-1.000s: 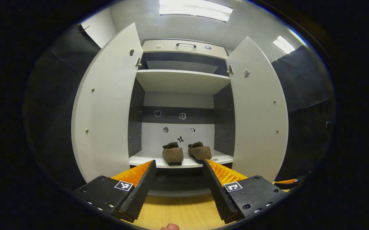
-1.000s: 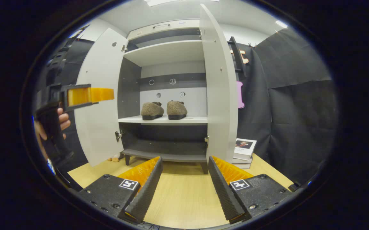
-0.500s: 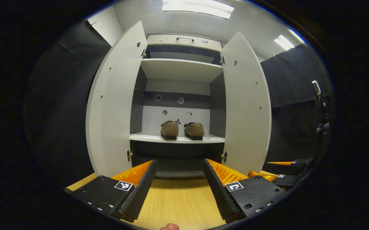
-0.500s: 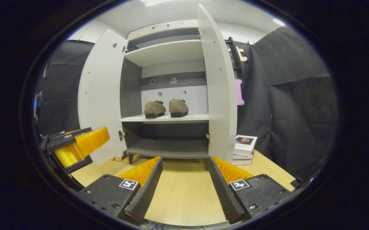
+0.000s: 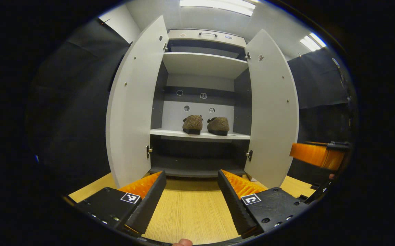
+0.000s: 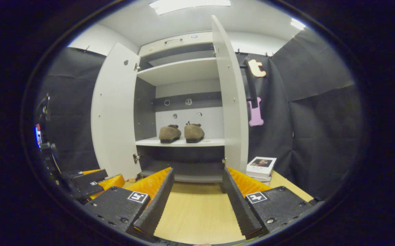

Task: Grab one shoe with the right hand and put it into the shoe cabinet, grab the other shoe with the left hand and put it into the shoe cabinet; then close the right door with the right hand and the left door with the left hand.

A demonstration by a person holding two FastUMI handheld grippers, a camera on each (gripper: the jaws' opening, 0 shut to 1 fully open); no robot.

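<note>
Two brown fuzzy shoes, the left shoe and the right shoe, stand side by side on the cabinet's middle shelf. In the right gripper view the same pair, one shoe beside the other shoe, rests on that shelf. Both doors stand open: the left door and the right door. My left gripper is open and empty, low over the wooden floor, well back from the cabinet. My right gripper is open and empty too, nearer the right door.
A small stack of books lies on the wooden floor beside the right door's foot. The right gripper shows at the right in the left gripper view; the left gripper sits low left in the right gripper view. Black cloth walls flank the cabinet.
Both grippers have drawn back from the cabinet, so it looks smaller and farther. The left gripper has dropped low in the right gripper view. Shoes and doors have not moved.
</note>
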